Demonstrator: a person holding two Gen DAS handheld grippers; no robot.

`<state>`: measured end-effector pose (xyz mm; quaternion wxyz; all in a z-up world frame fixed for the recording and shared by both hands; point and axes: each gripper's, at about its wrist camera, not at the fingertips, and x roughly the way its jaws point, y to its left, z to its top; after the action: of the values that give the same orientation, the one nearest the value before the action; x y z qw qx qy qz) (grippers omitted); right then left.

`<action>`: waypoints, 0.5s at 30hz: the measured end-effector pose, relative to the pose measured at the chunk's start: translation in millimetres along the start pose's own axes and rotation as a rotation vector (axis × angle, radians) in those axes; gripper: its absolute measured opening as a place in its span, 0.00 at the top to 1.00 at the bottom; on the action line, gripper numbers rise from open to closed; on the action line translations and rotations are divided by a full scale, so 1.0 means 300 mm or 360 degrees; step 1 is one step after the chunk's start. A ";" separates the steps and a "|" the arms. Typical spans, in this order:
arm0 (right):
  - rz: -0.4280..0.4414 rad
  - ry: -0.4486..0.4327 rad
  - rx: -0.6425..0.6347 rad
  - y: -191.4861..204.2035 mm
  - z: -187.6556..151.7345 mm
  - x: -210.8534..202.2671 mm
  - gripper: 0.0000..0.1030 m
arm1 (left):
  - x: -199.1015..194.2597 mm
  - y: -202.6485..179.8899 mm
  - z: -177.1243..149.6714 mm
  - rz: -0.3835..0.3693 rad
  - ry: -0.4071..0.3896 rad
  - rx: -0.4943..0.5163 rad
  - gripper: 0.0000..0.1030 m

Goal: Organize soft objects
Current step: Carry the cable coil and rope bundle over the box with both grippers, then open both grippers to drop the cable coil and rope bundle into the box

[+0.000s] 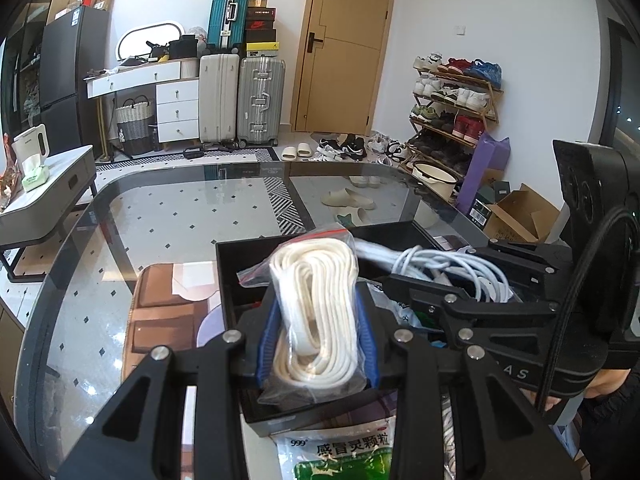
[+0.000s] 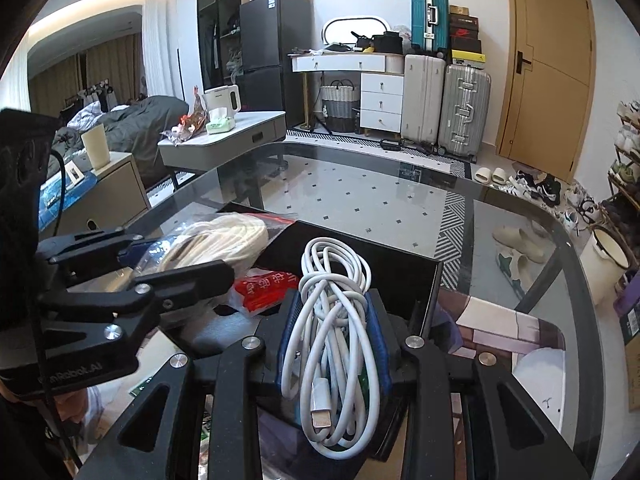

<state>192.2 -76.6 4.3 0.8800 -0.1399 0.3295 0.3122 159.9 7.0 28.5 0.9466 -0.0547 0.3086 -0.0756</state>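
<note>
My left gripper [image 1: 318, 320] is shut on a clear zip bag of coiled cream rope [image 1: 316, 312] and holds it over the black box [image 1: 228, 272] on the glass table. My right gripper [image 2: 334, 332] is shut on a bundle of white charging cable [image 2: 334, 320], also over the black box [image 2: 400, 272]. The right gripper shows in the left wrist view [image 1: 408, 284], close on the right, with the cable [image 1: 452, 268]. The left gripper [image 2: 180, 264] and rope bag [image 2: 216, 240] show at the left of the right wrist view. A red packet [image 2: 264, 288] lies in the box.
A medicine sachet bag [image 1: 336, 452] with green print lies in front of the box. The glass table [image 1: 160, 208] has a rounded dark rim. A grey side table [image 2: 240, 136] with kettle and tissues stands to the left. Suitcases [image 1: 240, 100] and a shoe rack [image 1: 456, 104] line the far wall.
</note>
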 end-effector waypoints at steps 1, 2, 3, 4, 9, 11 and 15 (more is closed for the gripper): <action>0.0002 0.0000 -0.0007 -0.001 0.001 0.003 0.69 | 0.001 0.002 0.000 -0.0001 0.0000 0.0000 0.67; -0.0001 -0.0002 -0.0019 0.002 0.002 0.006 0.67 | 0.000 0.002 0.000 0.0001 0.0001 0.0002 0.67; -0.0022 -0.0011 -0.0044 0.006 0.000 0.003 0.64 | 0.002 0.001 -0.002 0.0001 0.0002 0.0003 0.67; -0.0042 -0.0023 -0.0056 0.009 -0.002 -0.004 0.61 | 0.002 0.000 -0.001 0.0002 0.0001 0.0005 0.67; -0.0095 -0.0076 -0.0046 -0.013 -0.019 -0.057 0.48 | 0.006 -0.001 -0.002 0.0015 0.0015 0.0029 0.63; -0.0112 -0.0090 -0.0025 -0.023 -0.026 -0.082 0.40 | 0.003 -0.005 -0.005 0.0023 0.0020 0.0031 0.45; -0.0121 -0.0145 0.0037 -0.047 -0.050 -0.145 0.17 | -0.023 -0.003 -0.005 -0.0016 -0.0001 0.0011 0.28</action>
<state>168.3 -114.2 22.7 0.9069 -0.1276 0.2871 0.2806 153.4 7.2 31.5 0.9465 -0.0531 0.3077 -0.0815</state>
